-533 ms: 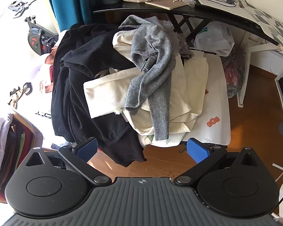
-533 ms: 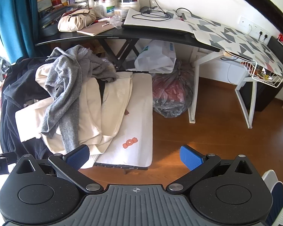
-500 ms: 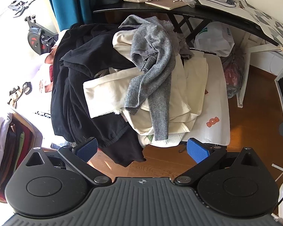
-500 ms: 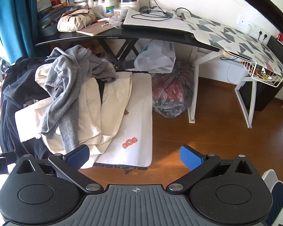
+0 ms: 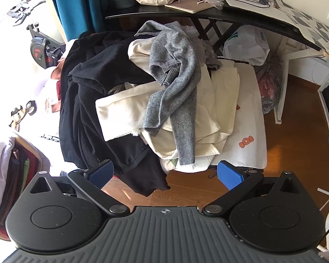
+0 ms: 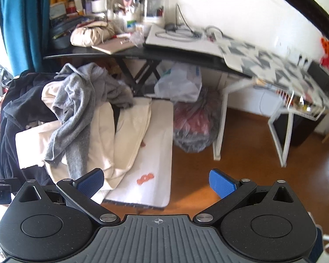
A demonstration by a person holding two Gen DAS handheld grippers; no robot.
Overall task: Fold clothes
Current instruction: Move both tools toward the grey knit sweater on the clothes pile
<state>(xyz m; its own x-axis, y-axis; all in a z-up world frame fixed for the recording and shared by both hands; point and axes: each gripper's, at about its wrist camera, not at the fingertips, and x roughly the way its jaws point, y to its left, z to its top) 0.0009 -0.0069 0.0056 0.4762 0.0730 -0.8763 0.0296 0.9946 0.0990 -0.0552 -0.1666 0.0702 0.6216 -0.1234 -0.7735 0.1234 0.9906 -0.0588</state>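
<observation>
A heap of unfolded clothes lies ahead of both grippers, on a white padded surface (image 5: 250,118) above a wooden floor (image 5: 296,153).

Left wrist view: the left gripper (image 5: 165,174) has its blue-padded fingers (image 5: 229,174) spread wide apart, holding nothing. The heap sits just beyond and above the fingers. On top is a grey sweater (image 5: 175,76). Its body is bunched at the far end, near the black desk (image 5: 208,15), and one long sleeve runs down toward the camera, its ribbed cuff ending a little above the gap between the fingers. Under it lie cream garments (image 5: 208,120), spread crosswise. A black garment (image 5: 87,100) covers the left side of the heap and hangs over the near edge, its lowest fold dropping between the fingers without touching them.

Right wrist view, somewhat blurred: the right gripper (image 6: 156,180) also has its fingers (image 6: 221,183) wide apart and empty. The heap lies ahead and to the left; the cream garments reach down to just behind the left finger. The right finger is over bare floor. Plastic bags (image 6: 186,100) sit under the cluttered desk.
</observation>
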